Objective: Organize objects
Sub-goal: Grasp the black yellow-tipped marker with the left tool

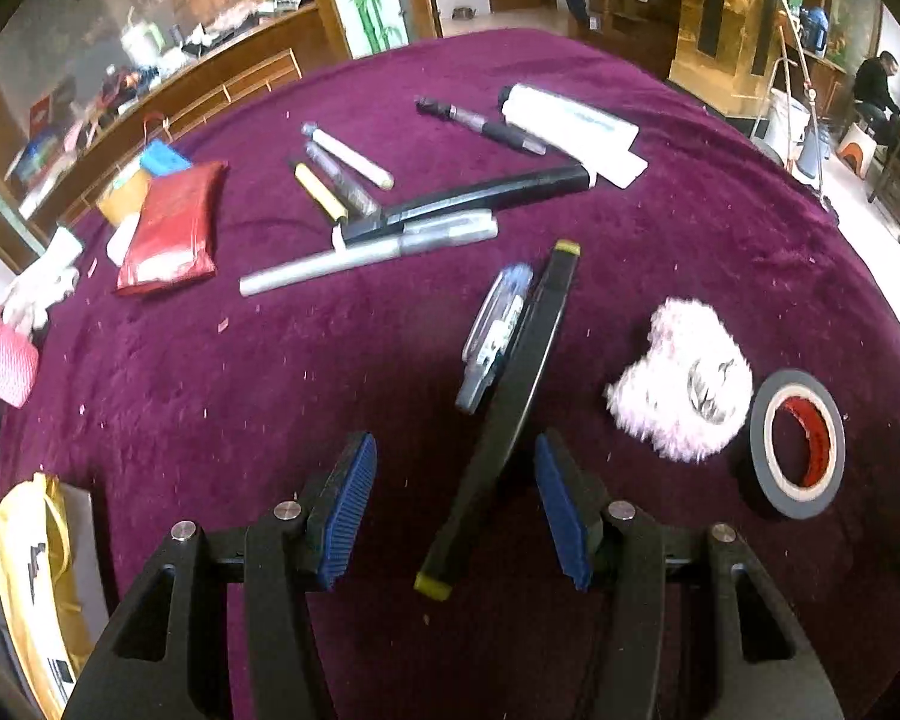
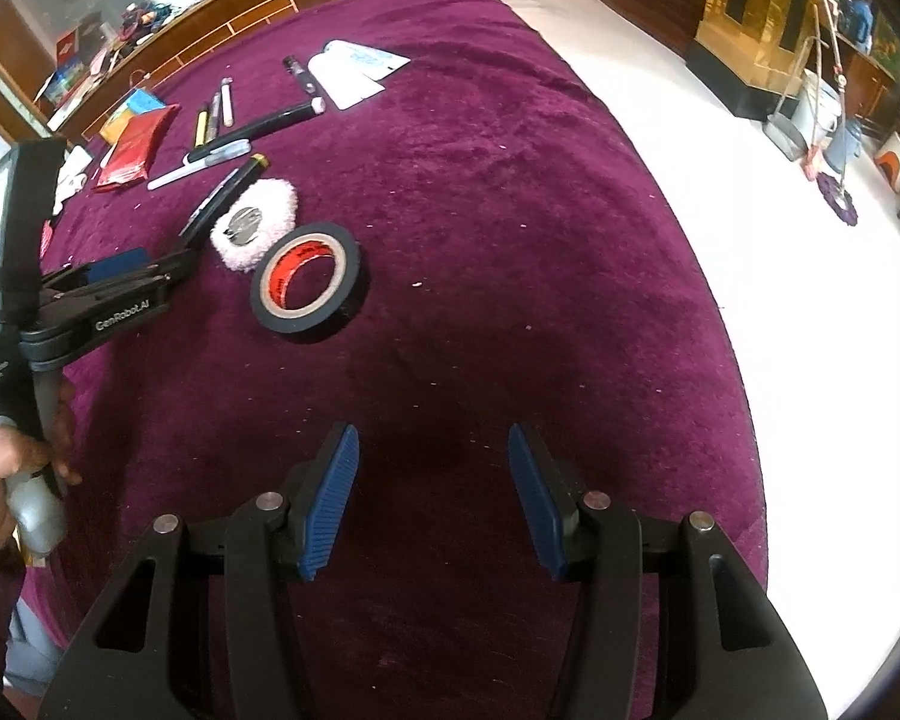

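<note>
Left claw: my left claw (image 1: 453, 516) stands wide apart above the worktop, blue pads (image 1: 345, 510) facing each other; nothing is pressed between them.
Black bar: a long black bar with yellow ends (image 1: 510, 414) lies on the cloth and runs between my left pads from the near end up and away; I see a gap on the left side, and on the right I cannot tell whether the pad touches it.
Clear pen: a clear pen with blue print (image 1: 495, 336) lies just beside the bar, on its left, along it.
Fluffy puff: a pale pink fluffy puff with a shiny metal middle (image 1: 684, 384) sits to the right of the bar.
Tape: a black roll of tape with a red core (image 1: 801, 444) stands tilted, just right of the puff.
Far group: silver marker (image 1: 366, 255), long black handle (image 1: 486, 198), yellow and white pens (image 1: 342, 171), a white tube (image 1: 570, 120) and a red packet (image 1: 171, 228) lie further back.
Right claw: my right claw (image 2: 432, 504) is open over bare cloth, holding nothing, well apart from the tape.
Worktop: covered in a purple plush cloth (image 2: 540, 240).
Hand: a person's hand (image 2: 6, 468) grips the left tool's handle at the edge of the right view.
</note>
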A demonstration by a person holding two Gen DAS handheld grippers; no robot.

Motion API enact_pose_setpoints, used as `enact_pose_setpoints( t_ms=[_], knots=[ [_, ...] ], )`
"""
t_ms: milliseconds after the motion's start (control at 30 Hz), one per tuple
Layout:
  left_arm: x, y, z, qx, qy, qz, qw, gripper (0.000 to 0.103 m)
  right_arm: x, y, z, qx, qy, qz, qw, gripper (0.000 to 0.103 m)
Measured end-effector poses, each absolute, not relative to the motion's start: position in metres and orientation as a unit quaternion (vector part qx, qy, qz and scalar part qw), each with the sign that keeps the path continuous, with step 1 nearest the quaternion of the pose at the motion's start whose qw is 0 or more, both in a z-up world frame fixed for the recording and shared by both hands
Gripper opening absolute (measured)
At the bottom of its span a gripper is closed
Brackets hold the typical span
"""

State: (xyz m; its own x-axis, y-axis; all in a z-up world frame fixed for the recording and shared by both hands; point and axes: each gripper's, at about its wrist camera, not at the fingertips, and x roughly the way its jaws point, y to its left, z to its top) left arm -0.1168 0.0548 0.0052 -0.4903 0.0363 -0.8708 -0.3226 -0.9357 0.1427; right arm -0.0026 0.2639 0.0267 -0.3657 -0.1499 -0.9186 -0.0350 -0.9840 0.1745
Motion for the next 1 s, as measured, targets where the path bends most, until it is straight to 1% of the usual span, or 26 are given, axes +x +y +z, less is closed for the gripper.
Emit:
enact_pose_setpoints(
  t_ms=[133, 167, 200, 233, 267, 300, 400, 467, 767, 1000],
  knots=[
    [-0.119, 0.058, 0.005, -0.489, 0.146, 0.854, 0.103, 0.048, -0.002, 0.267, 0.026, 0.563, -0.086, -0.821, 0.031, 0.051],
    [-0.118, 0.058, 0.006, -0.49, 0.144, 0.853, 0.104, 0.046, -0.003, 0.267, 0.025, 0.564, -0.087, -0.82, 0.031, 0.051],
    [-0.118, 0.058, 0.006, -0.493, 0.138, 0.852, 0.109, 0.038, -0.003, 0.266, 0.025, 0.565, -0.085, -0.82, 0.03, 0.051],
    [-0.118, 0.058, 0.006, -0.496, 0.132, 0.85, 0.116, 0.033, -0.003, 0.266, 0.025, 0.565, -0.084, -0.82, 0.03, 0.051],
    [-0.117, 0.059, 0.006, -0.5, 0.128, 0.847, 0.125, 0.024, -0.004, 0.264, 0.026, 0.565, -0.082, -0.821, 0.03, 0.051],
    [-0.115, 0.06, 0.006, -0.501, 0.132, 0.846, 0.127, 0.017, -0.004, 0.263, 0.027, 0.564, -0.08, -0.821, 0.031, 0.051],
    [-0.107, 0.064, 0.006, -0.498, 0.149, 0.845, 0.129, 0.011, -0.004, 0.258, 0.028, 0.563, -0.076, -0.822, 0.033, 0.051],
    [-0.102, 0.062, 0.007, -0.499, 0.146, 0.845, 0.128, 0.011, -0.003, 0.255, 0.029, 0.562, -0.073, -0.823, 0.036, 0.051],
    [-0.074, 0.041, 0.011, -0.523, 0.087, 0.839, 0.119, 0.011, 0.003, 0.246, 0.031, 0.562, -0.064, -0.824, 0.036, 0.051],
    [-0.044, 0.032, 0.01, -0.527, 0.075, 0.838, 0.12, 0.011, 0.007, 0.227, 0.036, 0.562, -0.048, -0.825, 0.047, 0.051]
  ],
)
